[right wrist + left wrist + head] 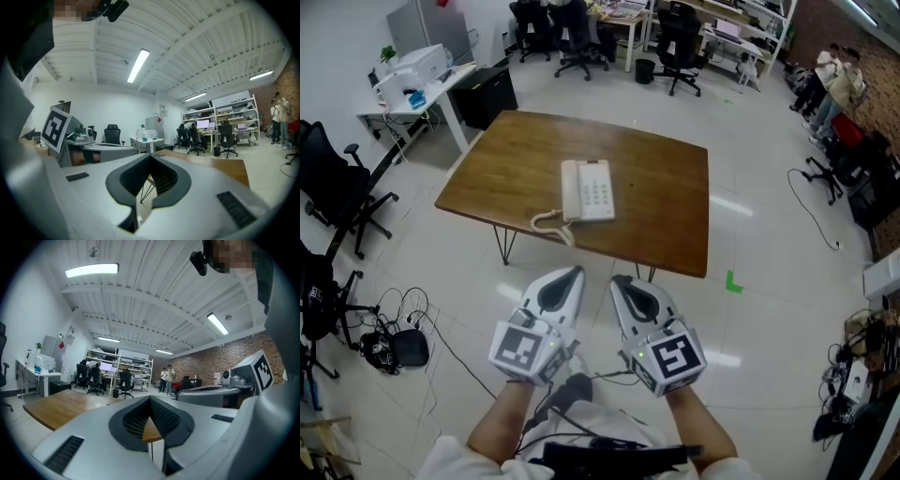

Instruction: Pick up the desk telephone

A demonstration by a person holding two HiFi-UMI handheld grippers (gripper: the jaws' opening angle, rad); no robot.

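Note:
A cream desk telephone [589, 190] lies on the brown wooden table [666, 197], its handset on the left side and its coiled cord [551, 223] trailing toward the near edge. My left gripper [573, 275] and right gripper [619, 281] hover side by side in front of the table's near edge, short of the phone, both shut with nothing in them. In the left gripper view the jaws [150, 401] meet at the tips with the table edge [56, 406] beyond. The right gripper view shows its jaws [151, 158] closed too, the tabletop [225, 168] ahead; the phone is hidden in both gripper views.
A black office chair [337, 192] and a white side desk [417, 89] with a printer stand at the left. Cables and a dark device [403, 347] lie on the floor at lower left. More desks and chairs [675, 37] fill the back; people stand at the far right [834, 80].

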